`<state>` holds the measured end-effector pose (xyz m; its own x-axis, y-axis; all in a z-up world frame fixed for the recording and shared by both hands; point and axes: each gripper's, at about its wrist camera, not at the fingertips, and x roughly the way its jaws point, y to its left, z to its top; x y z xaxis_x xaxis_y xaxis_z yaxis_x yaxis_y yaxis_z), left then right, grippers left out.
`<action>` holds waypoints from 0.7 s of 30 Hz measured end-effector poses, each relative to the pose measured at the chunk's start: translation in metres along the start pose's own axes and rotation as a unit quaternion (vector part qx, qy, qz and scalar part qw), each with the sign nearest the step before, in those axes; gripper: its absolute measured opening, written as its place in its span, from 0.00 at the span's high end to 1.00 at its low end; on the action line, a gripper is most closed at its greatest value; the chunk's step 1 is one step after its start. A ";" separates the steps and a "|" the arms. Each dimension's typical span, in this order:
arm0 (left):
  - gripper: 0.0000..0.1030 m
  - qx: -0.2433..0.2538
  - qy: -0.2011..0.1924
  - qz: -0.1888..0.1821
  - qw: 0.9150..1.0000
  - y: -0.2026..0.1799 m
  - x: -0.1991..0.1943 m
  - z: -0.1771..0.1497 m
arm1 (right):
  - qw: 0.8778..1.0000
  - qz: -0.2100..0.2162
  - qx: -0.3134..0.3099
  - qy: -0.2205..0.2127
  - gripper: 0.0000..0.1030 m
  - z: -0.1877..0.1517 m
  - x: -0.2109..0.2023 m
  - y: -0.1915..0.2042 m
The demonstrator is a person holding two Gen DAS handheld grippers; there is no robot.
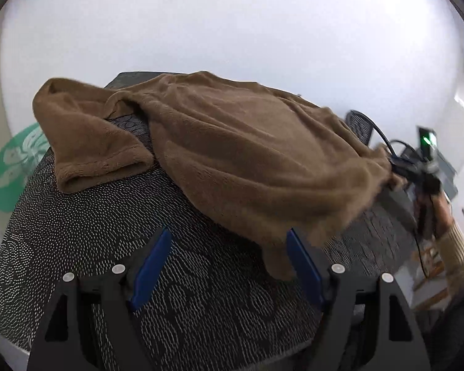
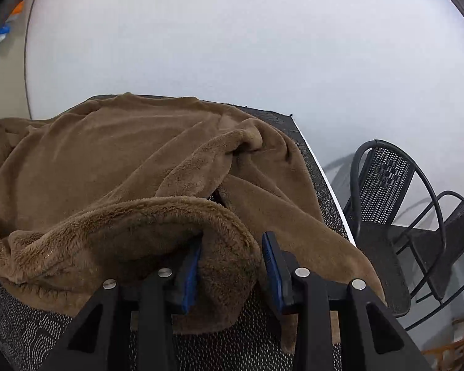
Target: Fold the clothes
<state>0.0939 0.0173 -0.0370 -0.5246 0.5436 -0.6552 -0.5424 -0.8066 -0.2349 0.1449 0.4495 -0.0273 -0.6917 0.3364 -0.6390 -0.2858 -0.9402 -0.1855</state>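
Blue-padded jaws of the right gripper (image 2: 232, 262) sit nearest, pinching a thick roll of the brown fleece garment (image 2: 114, 167) near its hem. The left gripper (image 1: 229, 262) stands released, empty, above the dark patterned table (image 1: 201, 293) just beside the fleece. Best to keep the pinch deep while lifting, since plush slips. Beyond: white wall, black mesh chairs (image 2: 386, 185)
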 end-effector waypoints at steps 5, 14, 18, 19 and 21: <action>0.22 0.034 0.004 -0.008 0.999 -0.020 -0.003 -0.009 | 1.000 0.007 0.019 0.024 0.63 0.004 0.016 -0.008; 0.22 0.055 0.006 0.032 0.998 -0.054 0.036 -0.009 | 0.998 0.016 0.046 0.030 0.63 0.008 0.022 -0.018; 0.22 0.035 -0.003 0.065 0.997 -0.057 0.049 -0.001 | 0.998 0.019 0.050 0.027 0.63 0.008 0.020 -0.020; 0.22 0.020 -0.004 0.064 0.998 -0.054 0.051 0.001 | 0.998 0.019 0.052 0.026 0.63 0.008 0.020 -0.021; 0.24 -0.019 -0.008 0.052 0.998 -0.046 0.053 0.004 | 0.998 0.019 0.054 0.027 0.63 0.007 0.021 -0.022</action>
<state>0.0885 0.0837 -0.0583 -0.5877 0.4605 -0.6652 -0.4594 -0.8668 -0.1941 0.1326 0.4777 -0.0315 -0.6681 0.2939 -0.6836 -0.3311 -0.9402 -0.0806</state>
